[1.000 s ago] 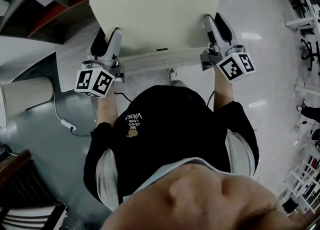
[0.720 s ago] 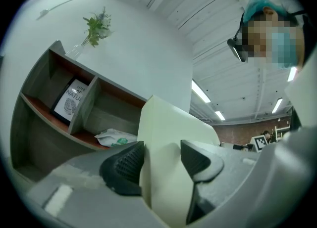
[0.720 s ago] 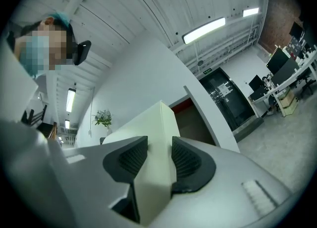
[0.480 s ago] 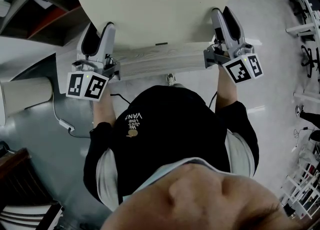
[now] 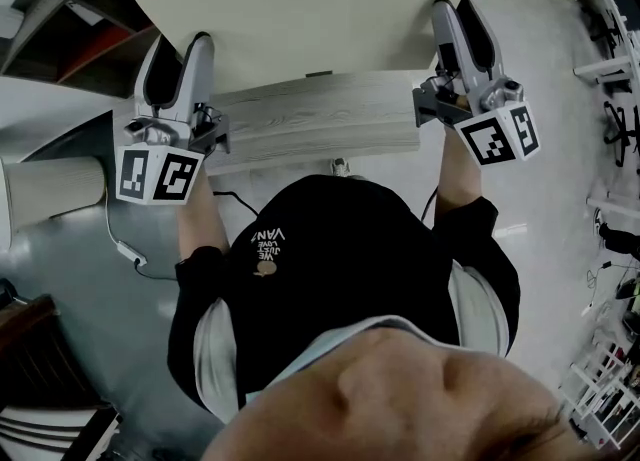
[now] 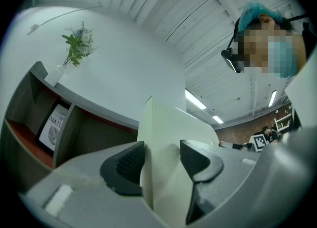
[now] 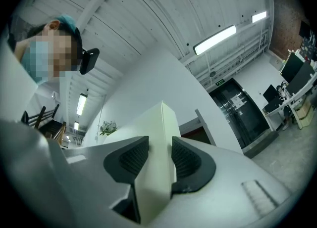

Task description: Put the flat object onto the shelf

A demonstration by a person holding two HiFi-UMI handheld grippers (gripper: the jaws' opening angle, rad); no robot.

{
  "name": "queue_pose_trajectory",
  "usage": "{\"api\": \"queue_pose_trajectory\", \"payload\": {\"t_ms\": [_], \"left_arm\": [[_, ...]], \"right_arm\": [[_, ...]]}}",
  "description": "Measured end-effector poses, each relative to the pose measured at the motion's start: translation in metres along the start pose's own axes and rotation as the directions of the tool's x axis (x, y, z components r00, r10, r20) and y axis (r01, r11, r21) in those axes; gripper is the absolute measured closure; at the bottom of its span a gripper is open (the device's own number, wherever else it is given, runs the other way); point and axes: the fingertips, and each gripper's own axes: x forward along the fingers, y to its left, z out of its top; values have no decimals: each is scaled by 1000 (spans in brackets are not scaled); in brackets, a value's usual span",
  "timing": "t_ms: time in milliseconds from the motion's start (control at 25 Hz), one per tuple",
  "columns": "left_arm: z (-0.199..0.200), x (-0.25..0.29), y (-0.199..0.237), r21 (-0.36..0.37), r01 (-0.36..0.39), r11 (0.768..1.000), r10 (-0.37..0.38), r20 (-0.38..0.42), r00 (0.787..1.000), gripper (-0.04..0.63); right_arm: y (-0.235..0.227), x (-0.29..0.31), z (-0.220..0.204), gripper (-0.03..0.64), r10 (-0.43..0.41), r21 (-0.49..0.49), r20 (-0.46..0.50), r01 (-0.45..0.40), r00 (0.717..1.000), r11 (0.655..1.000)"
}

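Observation:
A flat cream board (image 5: 300,9) with a wood-grain face (image 5: 310,124) is held up in front of me by its two side edges. My left gripper (image 5: 180,57) is shut on its left edge, and in the left gripper view the board (image 6: 166,123) stands between the dark pads (image 6: 126,165). My right gripper (image 5: 462,24) holds the right edge. Its jaws are closing, and its pads (image 7: 185,160) press the board (image 7: 159,123) from both sides. The grey shelf (image 6: 39,118) with red-brown boards lies ahead to the left.
A vase with a green sprig (image 6: 74,49) stands on the shelf top, and a framed print (image 6: 53,128) leans in a compartment. A cream cylinder (image 5: 50,189) and a white cable (image 5: 125,244) lie at floor level on the left. Chairs (image 5: 610,49) stand at the right.
The board has risen and tipped, so more of its wood-grain face shows. Both grippers have moved up and outward in the head view, still holding its edges.

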Motion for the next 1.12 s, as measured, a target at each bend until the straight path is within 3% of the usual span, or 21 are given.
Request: {"api": "queue_pose_trajectory", "payload": {"t_ms": [160, 440, 680, 960, 1120], "left_arm": [[28, 30, -6, 35, 5, 999, -6, 31, 1000, 365], [35, 28, -8, 86, 6, 996, -12, 68, 998, 368], [79, 62, -10, 146, 13, 989, -27, 99, 995, 369], [88, 59, -13, 189, -1, 982, -25, 138, 990, 371], [120, 81, -19, 232, -17, 972, -23, 169, 985, 371]], "right_arm": [[-11, 23, 33, 482, 28, -20, 25, -28, 999, 999], [-6, 25, 38, 483, 85, -76, 38, -82, 996, 994], [-9, 65, 77, 483, 139, -119, 53, -132, 989, 984], [-5, 71, 85, 483, 200, -154, 76, -186, 977, 970], [-10, 95, 110, 483, 241, -150, 95, -226, 966, 963]]}}
